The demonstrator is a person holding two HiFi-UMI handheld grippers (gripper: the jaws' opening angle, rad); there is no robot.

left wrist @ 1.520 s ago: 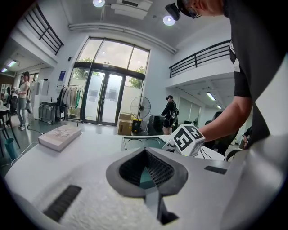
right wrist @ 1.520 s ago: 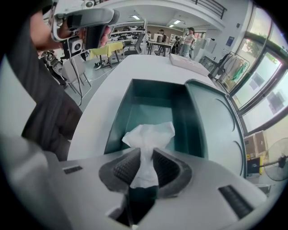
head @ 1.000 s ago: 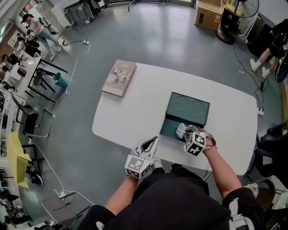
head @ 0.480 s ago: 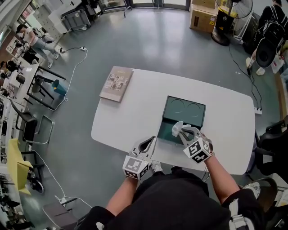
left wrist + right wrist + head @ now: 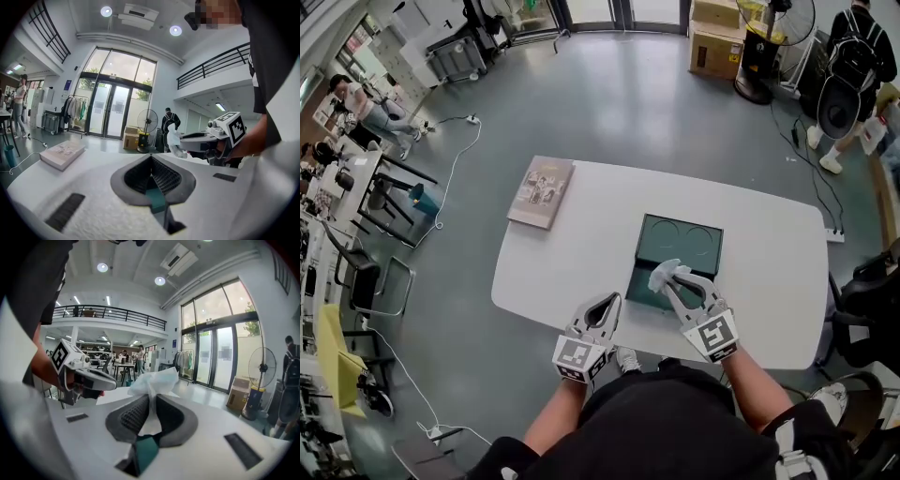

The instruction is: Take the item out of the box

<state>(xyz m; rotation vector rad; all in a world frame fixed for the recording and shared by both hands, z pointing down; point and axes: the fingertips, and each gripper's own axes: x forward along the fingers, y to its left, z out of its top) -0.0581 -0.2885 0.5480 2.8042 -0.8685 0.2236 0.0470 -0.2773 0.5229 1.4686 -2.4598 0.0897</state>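
Note:
A dark green box [image 5: 679,242] lies open on the white table [image 5: 572,248], its lid part with two ring outlines at the far side. My right gripper [image 5: 667,278] is shut on a crumpled white soft item [image 5: 662,273], held above the box's near half. In the right gripper view the white item [image 5: 155,380] sticks up from between the jaws of the right gripper [image 5: 151,398]. My left gripper [image 5: 611,301] is shut and empty over the table's front edge, left of the box; its jaws meet at the tip of the left gripper [image 5: 150,158]. From there the white item [image 5: 174,140] hangs in the air.
A book [image 5: 542,191] lies at the table's far left corner, also seen as the book [image 5: 63,153]. On the floor beyond stand a fan [image 5: 766,42] and a cardboard box [image 5: 715,45]. People are at the room's far edges. A black chair [image 5: 867,300] is at the right.
The right gripper has lifted the white item up and a little left out of the box's near half. The left gripper has stayed by the table's front edge.

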